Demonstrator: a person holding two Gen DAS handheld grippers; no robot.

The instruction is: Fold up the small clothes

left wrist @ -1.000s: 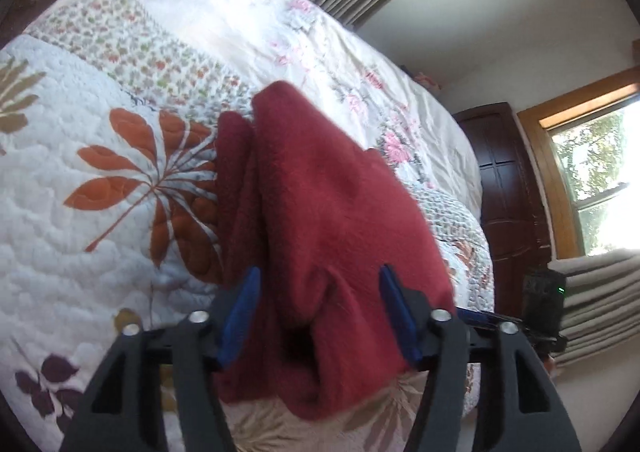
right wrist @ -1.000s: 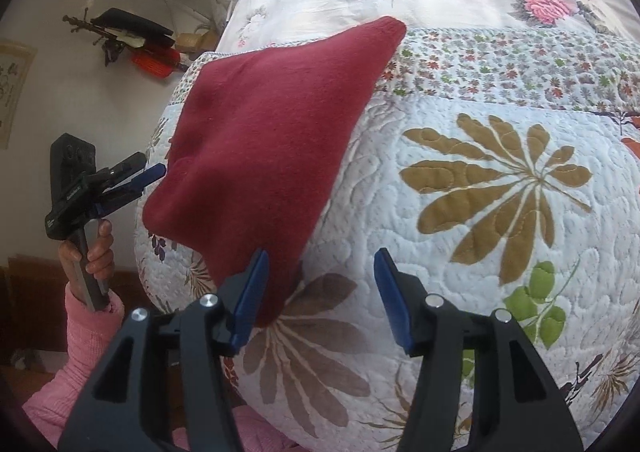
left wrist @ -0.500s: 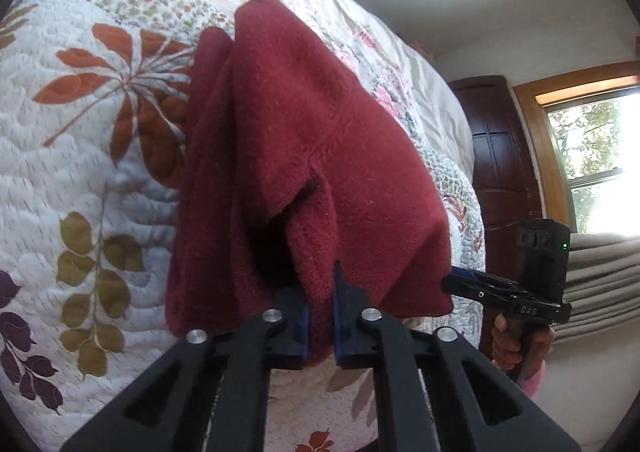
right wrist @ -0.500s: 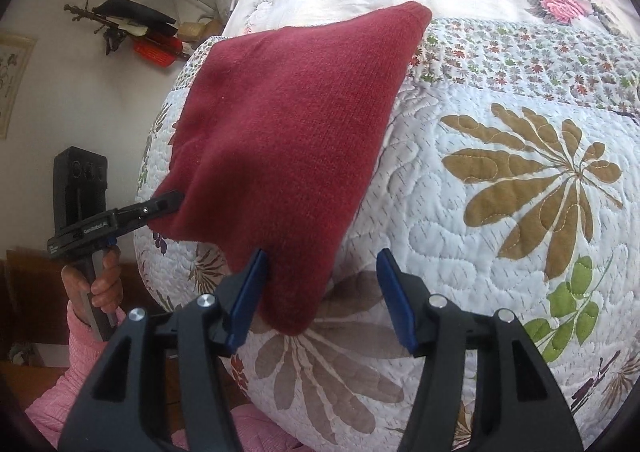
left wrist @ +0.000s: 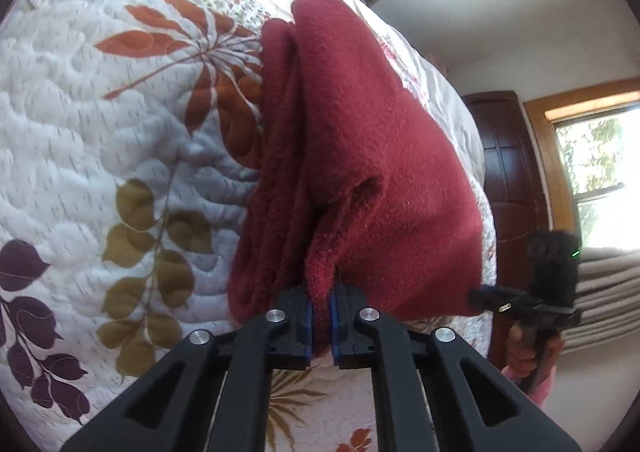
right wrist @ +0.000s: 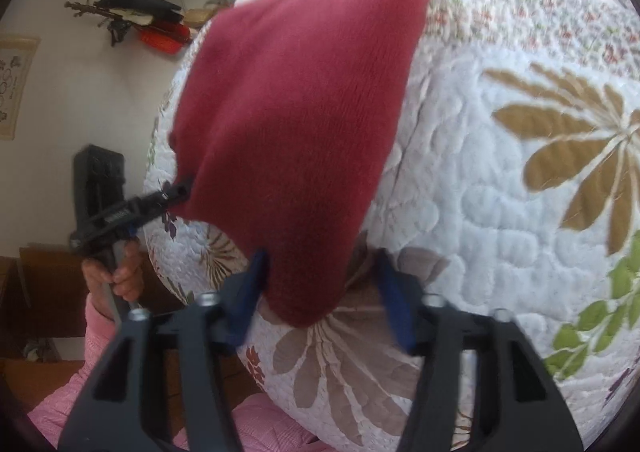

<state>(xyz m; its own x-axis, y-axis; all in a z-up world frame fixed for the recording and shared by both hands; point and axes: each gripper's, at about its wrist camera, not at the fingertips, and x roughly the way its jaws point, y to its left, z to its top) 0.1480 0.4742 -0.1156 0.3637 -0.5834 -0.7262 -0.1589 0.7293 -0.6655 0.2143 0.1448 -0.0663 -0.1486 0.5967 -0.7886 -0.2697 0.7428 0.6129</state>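
Black left gripper is pinching a fold of the dark red fleece cloth, lying bunched on the quilt. Right gripper is gaping wide around its corner; contact unclear, image blurring.

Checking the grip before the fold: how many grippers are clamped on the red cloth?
1. The left gripper is shut on the red cloth; the right gripper is open around a corner, not clamped.
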